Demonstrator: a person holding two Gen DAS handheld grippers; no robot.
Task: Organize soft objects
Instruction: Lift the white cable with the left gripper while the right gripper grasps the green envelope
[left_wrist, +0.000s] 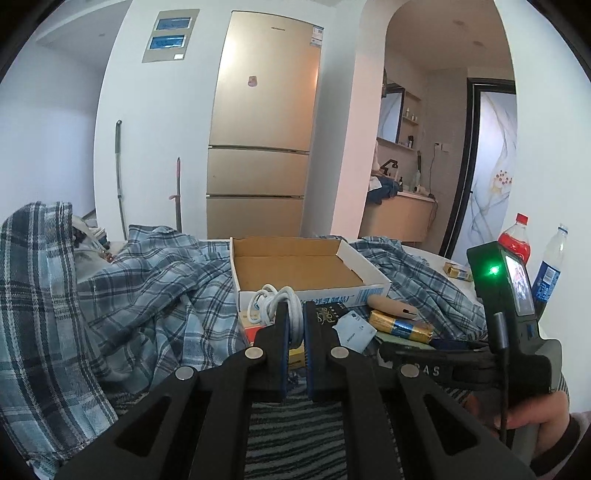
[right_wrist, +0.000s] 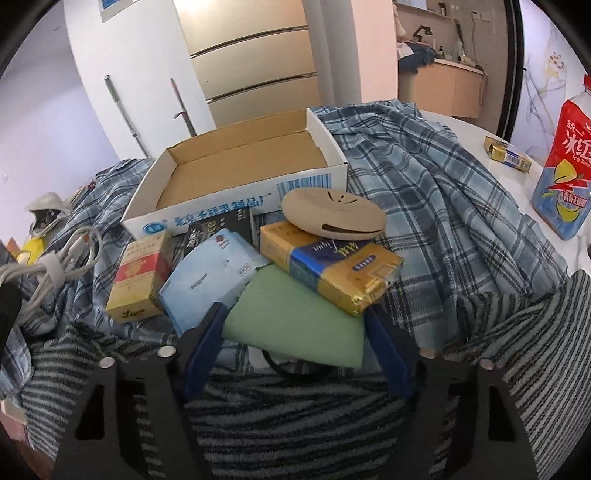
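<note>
In the right wrist view a flat green soft pack (right_wrist: 295, 325) lies between the blue pads of my right gripper (right_wrist: 295, 321), which touch both its edges. On it rests a yellow-and-blue tissue pack (right_wrist: 332, 269) with a beige oval object (right_wrist: 332, 214) on top. A light-blue pack (right_wrist: 207, 280) lies to the left. My left gripper (left_wrist: 297, 321) is shut on a coiled white cable (left_wrist: 273, 299), seen also as the cable (right_wrist: 48, 266) at the far left. An empty cardboard box (right_wrist: 207, 218) stands behind the pile.
A plaid cloth (right_wrist: 424, 184) covers the table and a striped cloth (right_wrist: 295, 413) lies in front. A red-and-yellow carton (right_wrist: 140, 280) and a black box (right_wrist: 218, 225) sit by the packs. An ice tea bottle (right_wrist: 569, 158) and a yellow packet (right_wrist: 506, 153) stand at the right.
</note>
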